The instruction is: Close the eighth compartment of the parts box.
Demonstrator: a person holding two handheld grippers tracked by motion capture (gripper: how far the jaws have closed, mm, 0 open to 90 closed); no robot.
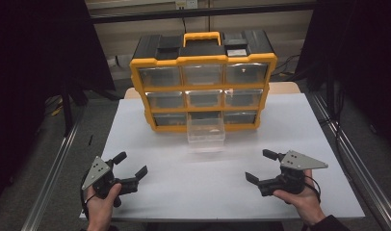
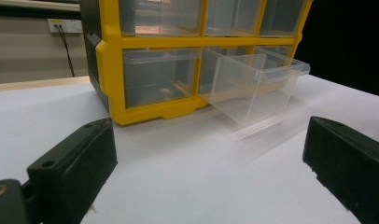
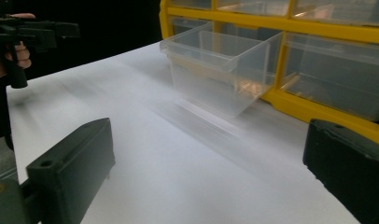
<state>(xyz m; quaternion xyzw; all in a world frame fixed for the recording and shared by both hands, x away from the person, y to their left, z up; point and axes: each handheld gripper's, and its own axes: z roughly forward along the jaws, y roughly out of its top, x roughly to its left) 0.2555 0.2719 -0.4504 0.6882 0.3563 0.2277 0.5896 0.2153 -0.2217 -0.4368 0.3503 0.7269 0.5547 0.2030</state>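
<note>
Both grippers — left gripper [image 1: 131,164], right gripper [image 1: 259,165] — gape wide, gripping nothing, near the half-pulled clear drawer [image 1: 206,133] of the yellow organizer [image 1: 203,86].

White table [image 1: 150,144] w/ pale wood edge at far side. Grey floor [image 1: 54,144] either side, metal rails [image 1: 51,173] along it. Black curtains [image 1: 39,48] L & R. Beige wall [image 1: 116,38] behind, w/ socket [image 2: 61,25] + cable. Light dim.
</note>
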